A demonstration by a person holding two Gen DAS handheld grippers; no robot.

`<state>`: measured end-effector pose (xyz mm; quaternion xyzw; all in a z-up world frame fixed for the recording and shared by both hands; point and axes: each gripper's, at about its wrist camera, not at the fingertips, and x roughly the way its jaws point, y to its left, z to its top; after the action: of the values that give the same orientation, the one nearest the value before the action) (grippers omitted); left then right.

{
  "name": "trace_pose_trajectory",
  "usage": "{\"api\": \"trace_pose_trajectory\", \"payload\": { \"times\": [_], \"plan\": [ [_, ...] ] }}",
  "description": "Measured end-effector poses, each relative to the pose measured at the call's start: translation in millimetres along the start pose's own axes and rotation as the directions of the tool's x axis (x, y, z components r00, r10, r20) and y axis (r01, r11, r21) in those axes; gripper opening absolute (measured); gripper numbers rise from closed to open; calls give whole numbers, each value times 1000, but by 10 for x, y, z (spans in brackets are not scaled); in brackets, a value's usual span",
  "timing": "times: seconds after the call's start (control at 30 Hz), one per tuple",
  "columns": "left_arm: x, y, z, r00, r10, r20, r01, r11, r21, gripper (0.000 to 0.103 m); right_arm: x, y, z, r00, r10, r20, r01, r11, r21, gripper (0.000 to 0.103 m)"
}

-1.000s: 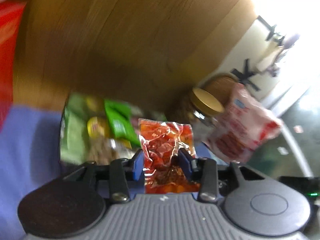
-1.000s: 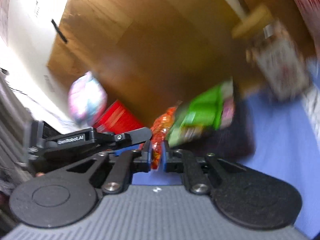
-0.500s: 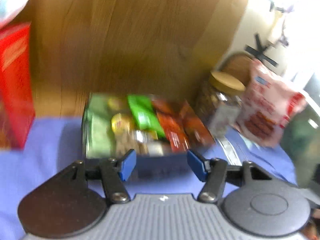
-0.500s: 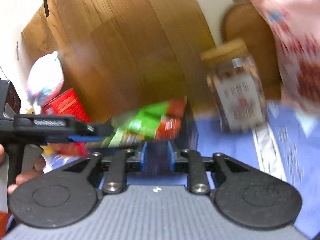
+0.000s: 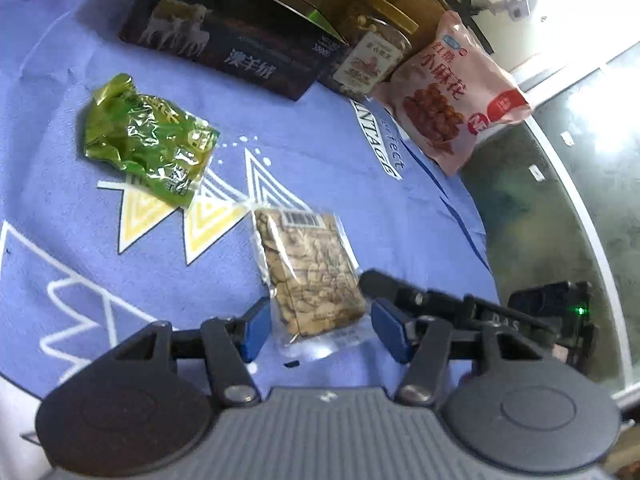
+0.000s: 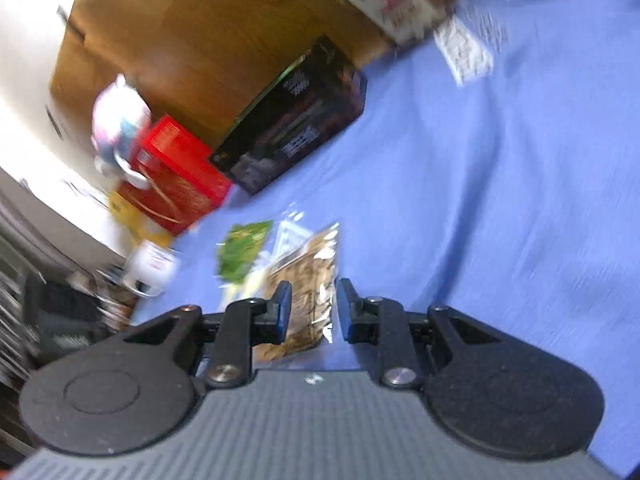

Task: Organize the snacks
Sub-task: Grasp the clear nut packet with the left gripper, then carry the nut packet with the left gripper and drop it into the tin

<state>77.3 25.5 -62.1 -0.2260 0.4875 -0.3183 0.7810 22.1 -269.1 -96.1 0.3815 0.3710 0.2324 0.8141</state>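
The left tool (image 5: 318,330) hangs low over the blue printed cloth (image 5: 60,240) that covers the counter, tilted forward and down, its blue-padded fingers spread wide to either side of a clear packet of pale nuts or seeds (image 5: 310,276) that lies flat on the cloth with a barcode sticker at its far end; neither pad touches it. The right tool (image 6: 312,306) comes at the same packet (image 6: 306,292) from the other side at a steep sideways tilt, its fingers parted to a middling gap and gripping nothing; its view is smeared by motion. In the left wrist view the right tool's dark body lies just beyond the packet. A crumpled green foil packet (image 5: 146,140) lies apart to the upper left. At the back stands a dark box (image 5: 232,40) printed with sheep and the characters 澳羊绒, holding snacks under a green edge. Beside it is a labelled jar (image 5: 368,60), writing too small to read, then a pink bag (image 5: 452,88) marked 小麻花. The cloth bears the word "VINTAGE" and letters ending "rfect". A red box (image 6: 172,176) shows in the right wrist view.
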Motion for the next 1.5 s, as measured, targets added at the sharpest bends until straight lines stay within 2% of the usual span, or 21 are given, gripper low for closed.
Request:
{"api": "trace_pose_trajectory", "payload": {
  "times": [0.07,0.2,0.27,0.33,0.5,0.67,0.8,0.87,0.93,1.03,1.07,1.1,1.17,1.2,1.23,1.27,1.3,1.37,1.43,1.5],
  "plan": [
    [20,56,17,999,-37,-12,36,998,-60,21,-3,67,-52,1000,-10,17,10,1000,-12,28],
    [61,178,-19,996,-84,-14,82,988,-132,15,-23,112,-103,999,-2,35,2,1000,3,27],
    [-16,156,-24,996,-88,1,88,990,-108,15,-42,157,-122,999,4,43,-3,1000,-17,20],
    [-106,114,-4,996,-89,17,90,992,-85,15,-53,228,-112,998,26,53,-23,999,-44,20],
    [-272,19,254,997,-59,59,60,998,-26,15,18,458,97,997,34,74,-24,990,-136,20],
    [-437,-55,856,988,-4,154,-1,999,32,17,335,810,585,990,52,127,-19,968,-250,21],
    [-453,-35,1497,969,86,231,-103,993,62,20,793,1001,1078,986,62,154,-12,952,-306,21],
    [-374,39,1798,960,137,245,-155,986,56,24,1057,1056,1293,985,51,165,6,946,-324,21],
    [-268,124,2024,946,202,254,-223,973,57,26,1311,1078,1447,986,21,166,37,940,-338,21],
    [-64,266,2249,926,292,239,-314,947,62,31,1659,1134,1518,981,-56,188,132,897,-423,21],
    [-1,303,2287,914,327,240,-350,935,61,32,1748,1151,1510,978,-83,192,164,877,-453,23],
    [57,334,2317,894,375,244,-401,914,64,31,1823,1162,1495,975,-112,190,192,857,-478,23],
    [85,328,2325,895,367,252,-401,911,99,35,1883,1166,1429,974,-136,179,212,822,-529,24],
    [55,311,2302,895,359,264,-397,912,105,38,1847,1178,1377,969,-139,203,230,802,-551,27],
    [-12,294,2267,890,354,287,-397,912,107,46,1770,1178,1333,961,-140,238,254,787,-562,34],
    [-102,292,2214,886,342,312,-392,913,112,50,1657,1163,1294,954,-129,270,265,783,-563,37],
    [-206,288,2142,886,322,333,-379,917,122,50,1537,1132,1267,951,-113,287,262,789,-556,37],
    [-384,305,1984,894,290,341,-351,927,133,50,1247,1018,1204,955,-76,287,221,829,-513,38],
    [-507,347,1792,910,268,316,-322,938,132,50,980,869,1096,973,-38,228,141,879,-456,38],
    [-558,438,1608,934,244,261,-284,950,128,51,857,765,948,989,-30,145,87,911,-404,38]
  ]
}}
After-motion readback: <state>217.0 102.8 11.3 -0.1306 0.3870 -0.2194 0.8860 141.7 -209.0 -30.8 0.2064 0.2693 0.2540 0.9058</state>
